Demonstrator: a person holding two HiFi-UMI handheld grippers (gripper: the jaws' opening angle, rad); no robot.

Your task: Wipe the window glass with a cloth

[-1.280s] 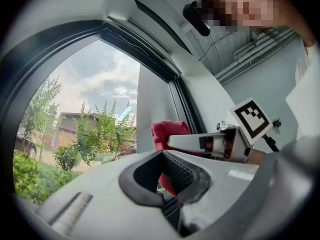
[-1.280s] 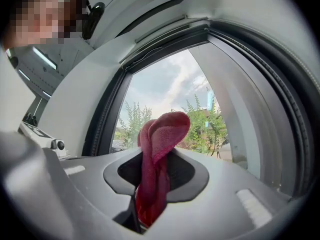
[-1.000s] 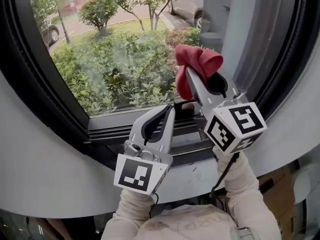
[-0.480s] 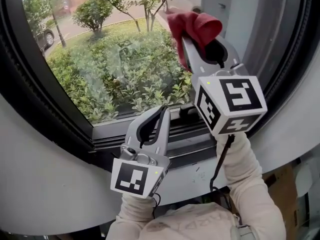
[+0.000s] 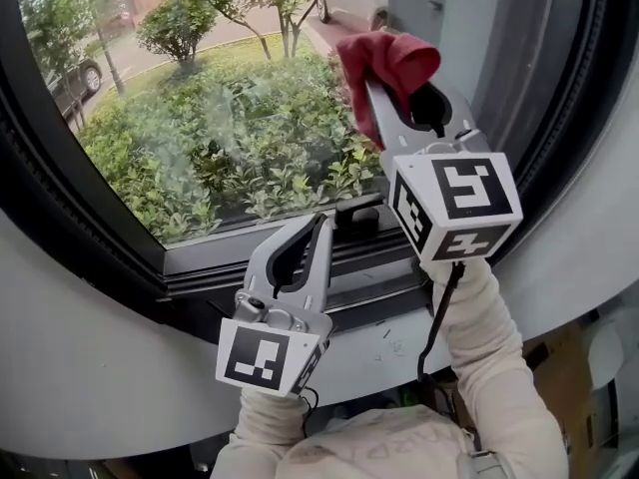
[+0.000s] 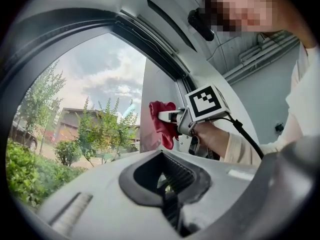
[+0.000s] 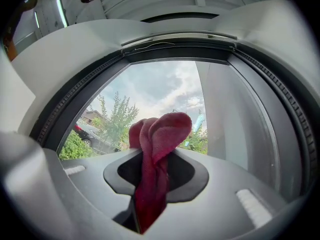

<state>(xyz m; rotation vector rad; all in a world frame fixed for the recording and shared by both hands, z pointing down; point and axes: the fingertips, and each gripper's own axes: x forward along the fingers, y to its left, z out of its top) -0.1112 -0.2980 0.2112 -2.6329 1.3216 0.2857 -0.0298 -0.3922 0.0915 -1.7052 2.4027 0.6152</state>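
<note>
Red cloth (image 5: 391, 56) clamped in the shut right tongs (image 5: 377, 96), up at the window glass (image 5: 230, 128), far right, higher than a second ago; left tongs (image 5: 318, 230) closed, empty, still low near the sill (image 5: 200, 267)

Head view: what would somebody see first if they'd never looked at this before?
Probably the red cloth, bunched up high on the right and pinched in the right gripper, up at the window glass. Next come the green bushes outside, which fill the pane. Lower down, the left gripper is shut and empty near the window's bottom frame.
</note>
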